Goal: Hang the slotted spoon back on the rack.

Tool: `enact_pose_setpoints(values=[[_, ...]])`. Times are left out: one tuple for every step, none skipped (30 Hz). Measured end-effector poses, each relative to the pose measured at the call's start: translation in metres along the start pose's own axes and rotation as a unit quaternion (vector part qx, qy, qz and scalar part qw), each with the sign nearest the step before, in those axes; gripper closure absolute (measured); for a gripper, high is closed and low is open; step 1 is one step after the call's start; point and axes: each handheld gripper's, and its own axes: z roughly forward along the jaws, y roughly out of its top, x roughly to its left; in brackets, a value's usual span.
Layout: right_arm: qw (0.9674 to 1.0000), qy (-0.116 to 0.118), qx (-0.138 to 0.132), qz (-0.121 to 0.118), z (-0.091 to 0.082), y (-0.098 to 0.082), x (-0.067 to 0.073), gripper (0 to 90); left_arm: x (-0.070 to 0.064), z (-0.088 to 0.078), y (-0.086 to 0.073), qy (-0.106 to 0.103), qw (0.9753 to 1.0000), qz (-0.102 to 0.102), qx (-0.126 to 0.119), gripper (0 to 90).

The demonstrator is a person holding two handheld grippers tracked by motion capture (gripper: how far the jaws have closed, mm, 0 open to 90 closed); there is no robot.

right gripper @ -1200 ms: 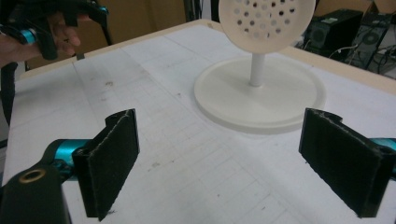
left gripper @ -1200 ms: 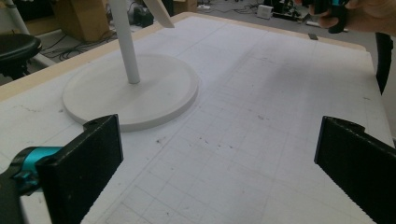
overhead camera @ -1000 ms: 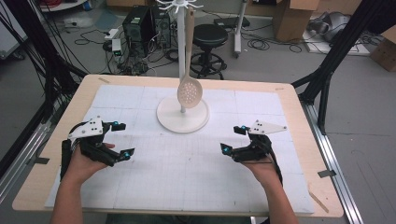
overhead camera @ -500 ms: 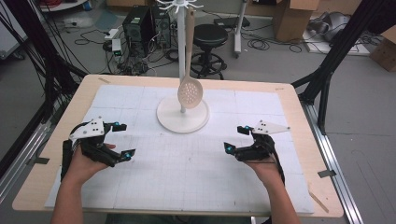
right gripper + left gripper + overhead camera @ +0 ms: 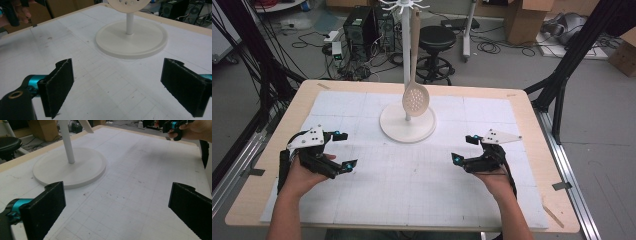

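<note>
Left gripper [image 5: 340, 149], black with cyan fittings, lower left of the high view: jaws stand wide apart, nothing between them, resting low over the white gridded mat [image 5: 422, 190]

Right gripper [image 5: 465, 149], same build, lower right of the high view: jaws equally spread, empty; in the right gripper view its two black pads [image 5: 58, 86] frame bare mat

Both point inward toward the middle of the frame, well apart from each other and from the stand

Step in hand, as I judge it: start posture, before any reach; no contact with anything yet

Likely object of the work: cream-coloured slotted spoon [image 5: 415, 97], round perforated bowl, long flat handle, hanging bowl-down from a hook at the top of a white utensil stand [image 5: 407, 127] with thin pole and round disc base, upper centre of the high view

Bowl hangs just above the base, beside the pole, slightly tilted; whether it touches the pole, cannot tell

Next move calls for: one gripper raised forward to the handle, jaws closed across its flat faces, then lifted up to clear the hook; the free-hanging spoon may swing when touched

Wooden table [image 5: 532, 115] under the mat
</note>
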Motion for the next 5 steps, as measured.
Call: enact_pose_setpoints(values=[[1.0,0.001,0.0,-0.001,0.0001,-0.0003,-0.0006,10.7,0.0,0.0001,0.0,0.0,1.0,-0.001,0.0,1.6],[1.0,0.001,0.0,-0.001,0.0002,-0.0003,-0.0011,10.7,0.0,0.0002,-0.0001,0.001,1.0,0.0,0.0,1.6],[1.0,0.003,0.0,-0.001,0.0005,-0.0004,-0.0014,10.7,-0.0001,0.0003,-0.0002,0.002,1.0,0.0,0.001,1.7],[1.0,0.002,0.0,-0.001,0.0007,-0.0005,-0.0016,10.7,0.0002,0.0004,-0.0002,0.001,1.0,0.0,0.002,1.6],[1.0,0.002,0.0,-0.003,0.001,-0.0005,-0.0016,10.7,0.0004,0.0007,-0.0005,0.001,1.0,0.0,0.003,1.7]])
